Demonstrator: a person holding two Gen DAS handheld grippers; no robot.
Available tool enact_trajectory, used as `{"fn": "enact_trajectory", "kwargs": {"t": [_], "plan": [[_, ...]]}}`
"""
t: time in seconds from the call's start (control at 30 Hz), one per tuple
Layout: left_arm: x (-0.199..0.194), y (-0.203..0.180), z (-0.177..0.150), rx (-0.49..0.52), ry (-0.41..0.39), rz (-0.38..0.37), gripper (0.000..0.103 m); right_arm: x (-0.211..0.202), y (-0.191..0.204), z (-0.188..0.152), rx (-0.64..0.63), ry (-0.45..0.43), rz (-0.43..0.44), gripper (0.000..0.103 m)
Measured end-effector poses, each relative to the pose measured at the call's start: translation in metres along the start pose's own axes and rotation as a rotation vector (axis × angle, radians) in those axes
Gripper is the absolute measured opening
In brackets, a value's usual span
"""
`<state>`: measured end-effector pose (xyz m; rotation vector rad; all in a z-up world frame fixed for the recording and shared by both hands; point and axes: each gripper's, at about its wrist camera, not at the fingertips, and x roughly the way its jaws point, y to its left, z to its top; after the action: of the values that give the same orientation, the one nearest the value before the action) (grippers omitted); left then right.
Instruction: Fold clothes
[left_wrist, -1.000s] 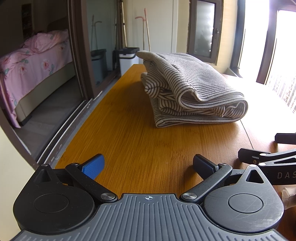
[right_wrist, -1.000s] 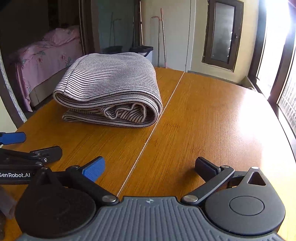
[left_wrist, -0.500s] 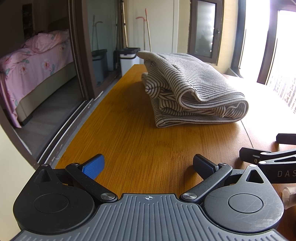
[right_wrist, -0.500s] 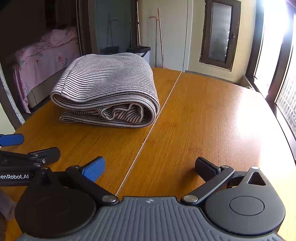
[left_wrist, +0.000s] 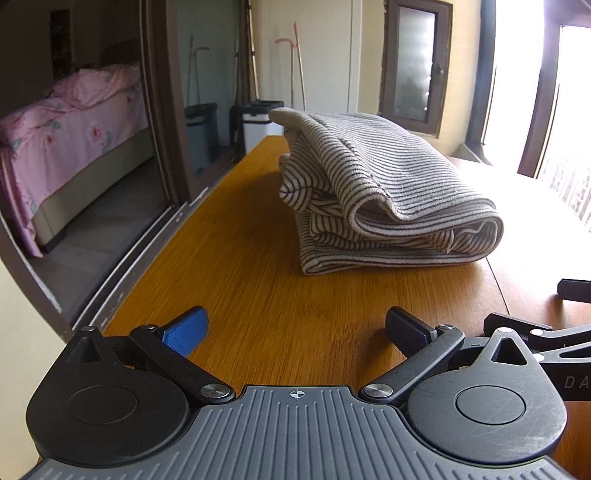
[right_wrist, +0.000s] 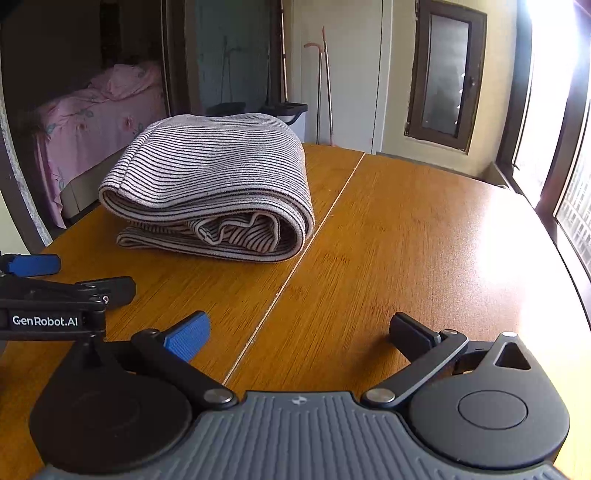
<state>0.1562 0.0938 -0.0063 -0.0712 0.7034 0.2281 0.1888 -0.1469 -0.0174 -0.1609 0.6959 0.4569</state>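
The striped garment (left_wrist: 384, 195) lies folded in a thick bundle on the wooden worktop (left_wrist: 236, 266), near its far left part, its rolled edge beside the centre seam; it looks finished. Both the left tool (left_wrist: 295, 325) and right tool (right_wrist: 299, 328) sit well back with fingers spread and empty, likely released. Two bins (left_wrist: 258, 122) stand beyond, contents unseen.

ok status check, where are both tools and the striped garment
Left tool open, empty. Right tool open, empty. Striped garment folded on wooden table, untouched. Nothing in the way.
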Motion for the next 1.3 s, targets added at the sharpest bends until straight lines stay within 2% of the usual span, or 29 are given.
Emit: {"fn": "enact_trajectory", "kwargs": {"t": [1.3], "plan": [[0.0003, 0.0021, 0.0002, -0.002, 0.000, 0.001, 0.103, -0.0003, -0.0027, -0.0004, -0.001, 0.000, 0.001, 0.103]]}}
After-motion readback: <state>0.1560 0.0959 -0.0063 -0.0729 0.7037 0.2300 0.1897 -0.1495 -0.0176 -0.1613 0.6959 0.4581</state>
